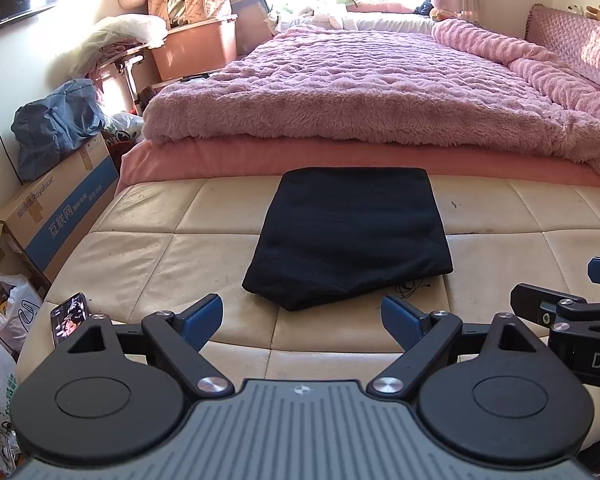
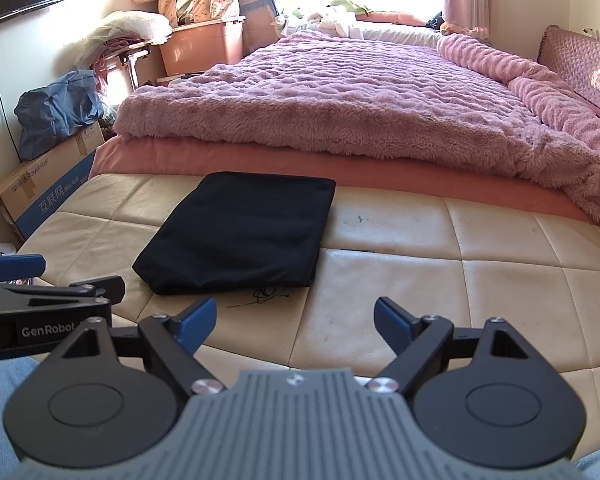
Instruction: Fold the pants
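Hovering wide apart and empty, left gripper (image 1: 301,316) and right gripper (image 2: 295,318) face folded pants (image 1: 349,236).

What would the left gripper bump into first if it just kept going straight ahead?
Probably the folded black pants, lying on the cream bench right ahead of the left gripper. Its open jaws might instead pass just over them; height is hard to judge.

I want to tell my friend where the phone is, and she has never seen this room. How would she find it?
Start at the big bed with the fluffy pink blanket, then come down to the cream leather bench at its foot. The phone sits at the bench's near left corner, left of the folded black pants. It is the only thing there with a lit screen showing a picture.
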